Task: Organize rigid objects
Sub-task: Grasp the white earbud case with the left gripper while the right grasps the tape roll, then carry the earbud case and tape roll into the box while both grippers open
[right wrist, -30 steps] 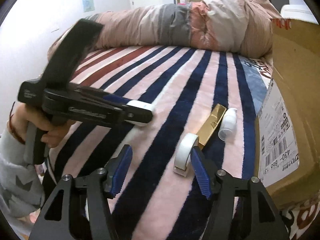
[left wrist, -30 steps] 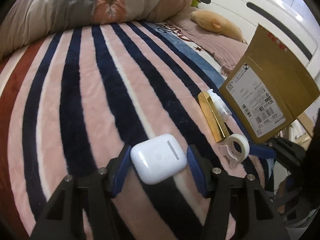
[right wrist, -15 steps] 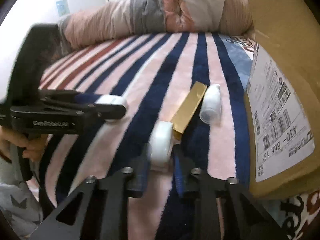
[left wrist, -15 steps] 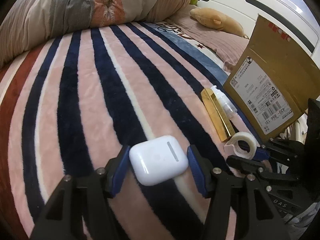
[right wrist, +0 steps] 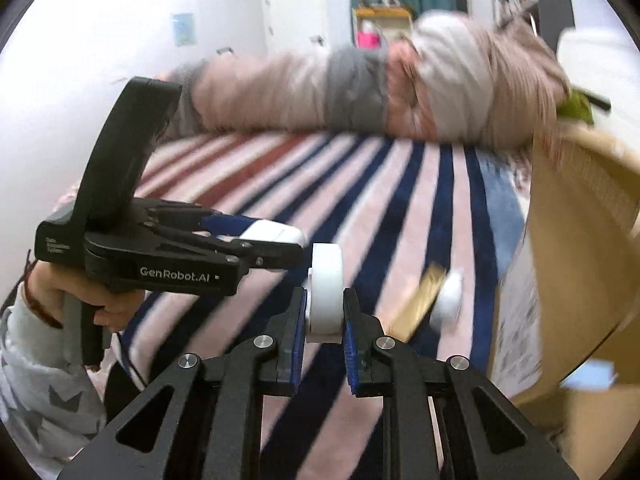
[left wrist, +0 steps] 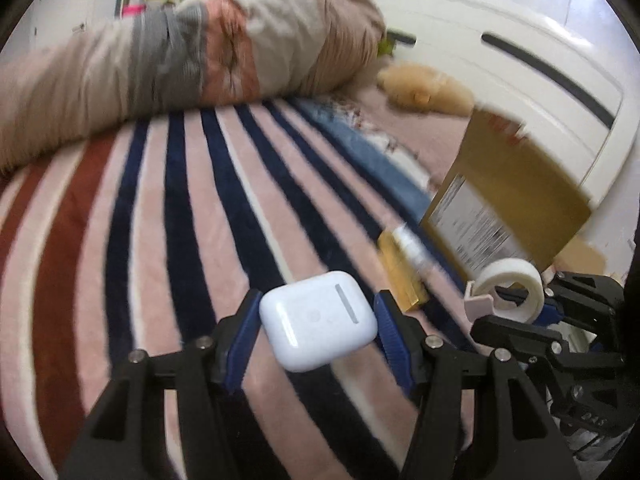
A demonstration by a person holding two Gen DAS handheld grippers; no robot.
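Left hand-held gripper (left wrist: 318,322) clamped on white earbud case (left wrist: 318,320), lifted above striped bed (left wrist: 160,240). Right hand-held gripper (right wrist: 325,314) clamped on tape roll (right wrist: 326,292), also lifted. Gold bar (right wrist: 420,300) and small bottle (right wrist: 448,296) lie near the cardboard box (right wrist: 580,260), unsorted. Roughly halfway, by my judgement.

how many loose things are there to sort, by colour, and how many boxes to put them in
white: 3 - earbud case in the left gripper, tape roll in the right gripper, small bottle on the blanket
gold: 1 - gold bar-shaped box on the blanket
brown: 1 - cardboard box
total: 5
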